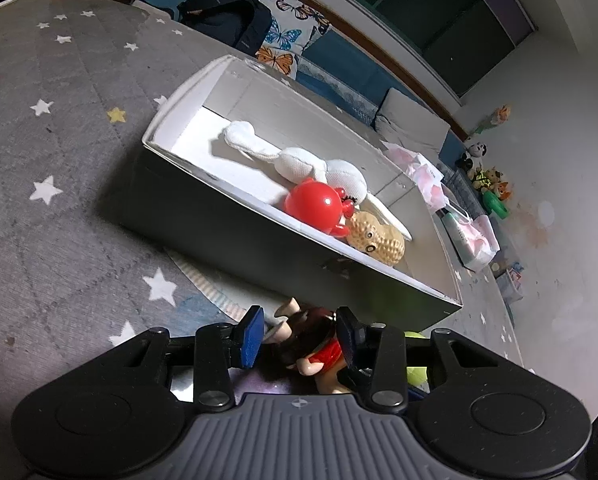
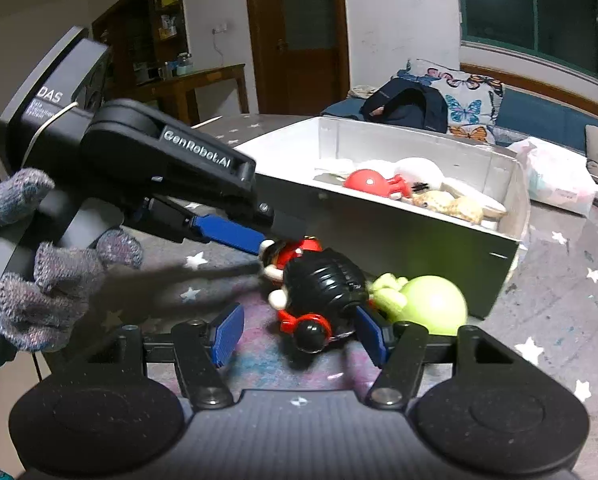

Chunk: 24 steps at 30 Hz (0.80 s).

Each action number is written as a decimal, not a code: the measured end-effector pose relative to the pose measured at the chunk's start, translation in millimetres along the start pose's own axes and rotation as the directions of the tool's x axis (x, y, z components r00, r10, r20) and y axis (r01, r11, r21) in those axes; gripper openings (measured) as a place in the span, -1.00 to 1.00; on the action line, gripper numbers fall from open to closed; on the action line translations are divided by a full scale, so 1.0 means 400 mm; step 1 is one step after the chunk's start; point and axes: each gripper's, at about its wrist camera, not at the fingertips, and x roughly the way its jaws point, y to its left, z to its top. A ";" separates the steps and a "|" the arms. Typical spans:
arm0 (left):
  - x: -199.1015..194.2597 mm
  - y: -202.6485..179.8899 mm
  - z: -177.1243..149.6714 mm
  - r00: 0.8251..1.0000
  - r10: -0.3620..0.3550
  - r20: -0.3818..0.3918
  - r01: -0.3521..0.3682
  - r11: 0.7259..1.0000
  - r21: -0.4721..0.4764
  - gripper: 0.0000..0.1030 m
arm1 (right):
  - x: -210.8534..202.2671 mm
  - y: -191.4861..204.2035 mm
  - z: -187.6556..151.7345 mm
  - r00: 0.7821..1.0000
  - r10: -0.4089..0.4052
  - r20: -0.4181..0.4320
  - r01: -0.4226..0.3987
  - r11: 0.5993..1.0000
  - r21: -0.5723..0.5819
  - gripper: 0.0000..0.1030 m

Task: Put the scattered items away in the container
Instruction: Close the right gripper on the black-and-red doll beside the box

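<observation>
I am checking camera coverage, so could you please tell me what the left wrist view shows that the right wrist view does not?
Only the left wrist view shows the white plush toy stretched out whole along the box floor, and small toys by the far wall.

Only the right wrist view shows the left tongs from outside, the gloved hand, the green octopus toy and the wooden door.

Both show the box, red octopus toy, peanut toy and the dark-haired doll.

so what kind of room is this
Probably a home living room or playroom: a star-patterned rug, a butterfly cushion on a blue sofa, and small toys along the wall.
</observation>
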 end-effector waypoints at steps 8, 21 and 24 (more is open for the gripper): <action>-0.026 0.017 0.007 1.000 0.023 0.013 -0.023 1.000 0.005 -0.19 | 0.006 0.060 0.006 0.998 0.063 0.013 -0.062 0.996 -0.062 0.36; -0.026 0.045 0.003 1.000 -0.007 0.006 0.007 1.000 -0.020 -0.17 | 0.019 0.031 0.035 0.999 -0.023 0.026 0.025 0.997 -0.078 0.39; -0.026 0.048 0.002 1.000 -0.010 0.008 0.010 1.000 -0.026 -0.17 | 0.034 0.022 0.038 1.000 -0.013 0.010 0.014 0.998 -0.058 0.47</action>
